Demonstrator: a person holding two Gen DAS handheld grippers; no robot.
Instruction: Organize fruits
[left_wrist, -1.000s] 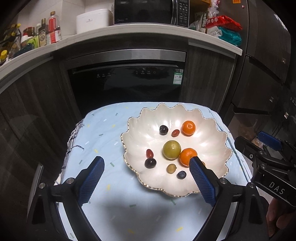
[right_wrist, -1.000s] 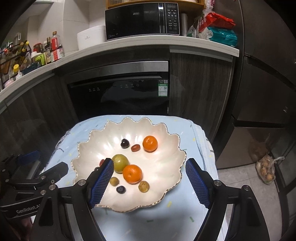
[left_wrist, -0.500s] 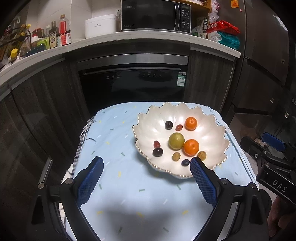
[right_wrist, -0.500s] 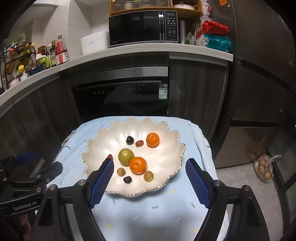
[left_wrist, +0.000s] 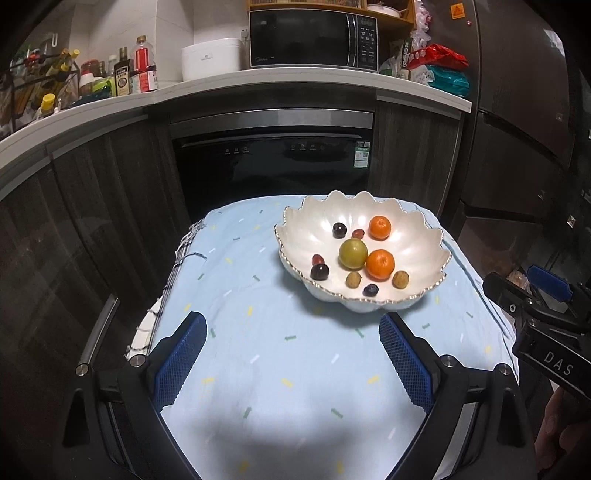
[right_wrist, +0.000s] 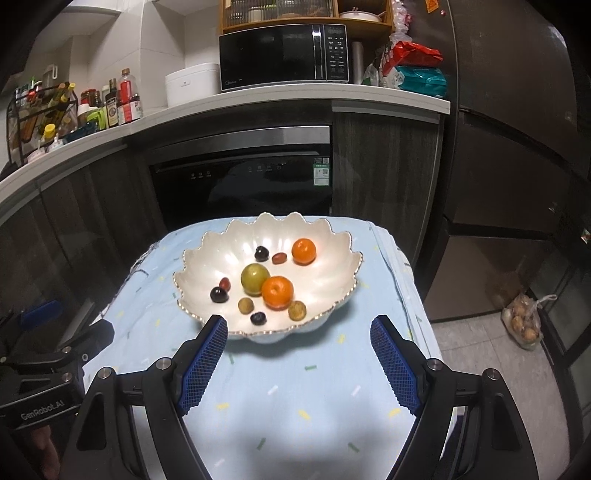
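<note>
A white scalloped bowl (left_wrist: 417, 243) (right_wrist: 332, 273) sits on a light blue cloth (left_wrist: 280, 354). In it lie two oranges (left_wrist: 380, 264) (right_wrist: 277, 292), a green-yellow fruit (left_wrist: 353, 253) (right_wrist: 255, 279), dark plums (left_wrist: 319, 272) (right_wrist: 218, 294), small red and tan fruits and a blueberry (left_wrist: 370, 290). My left gripper (left_wrist: 291, 350) is open and empty, held back from the bowl's near left rim. My right gripper (right_wrist: 301, 354) is open and empty, just in front of the bowl's near rim. Each gripper shows at the edge of the other's view.
The clothed table (right_wrist: 295, 406) stands in front of a dark built-in oven (left_wrist: 271, 166). A counter above carries bottles (left_wrist: 125, 75), a white cooker (left_wrist: 212, 57) and a microwave (left_wrist: 314, 38). A bag (right_wrist: 524, 321) lies on the floor at right.
Both grippers have pulled back and up from the bowl, which now looks smaller and farther. Both stay open and empty. The fruits have not moved.
</note>
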